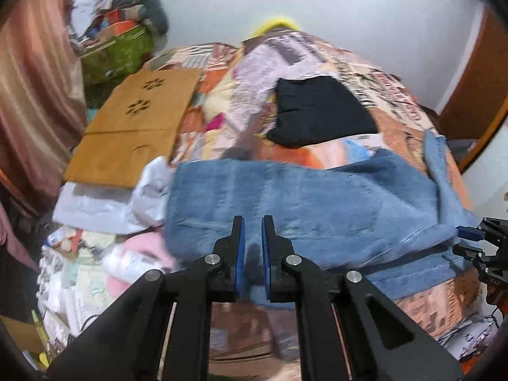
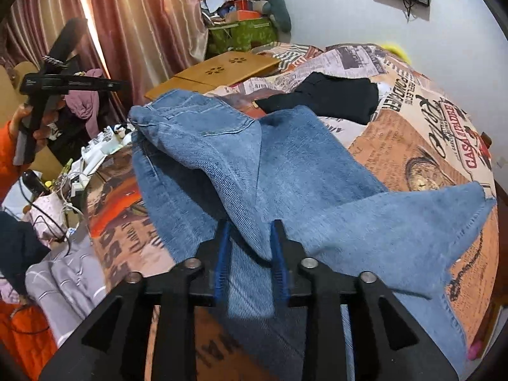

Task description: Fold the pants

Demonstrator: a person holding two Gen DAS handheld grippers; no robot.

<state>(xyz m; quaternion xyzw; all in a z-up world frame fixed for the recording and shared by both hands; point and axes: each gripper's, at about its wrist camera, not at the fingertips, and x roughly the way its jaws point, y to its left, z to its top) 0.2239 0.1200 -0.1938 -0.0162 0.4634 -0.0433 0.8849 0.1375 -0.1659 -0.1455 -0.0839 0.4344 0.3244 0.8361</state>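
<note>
Light blue jeans (image 1: 301, 209) lie spread across the bed, partly folded, with one leg laid over the other (image 2: 285, 165). My left gripper (image 1: 253, 222) hovers at the near edge of the jeans, its jaws almost together with nothing between them. My right gripper (image 2: 250, 231) sits low over a fold of the denim. The cloth runs loosely between its parted fingers and the pads do not press on it. The right gripper (image 1: 463, 241) also shows at the right edge of the left wrist view, at the jeans' hem.
A folded black garment (image 2: 333, 95) lies farther back on the newspaper-print bedspread (image 2: 428, 127). A wooden lap board (image 1: 136, 127) rests at the bed's left side above white cloth (image 1: 95, 209). Curtains (image 2: 143, 31) and clutter line the left. A hand in an orange sleeve (image 2: 22, 117) shows there.
</note>
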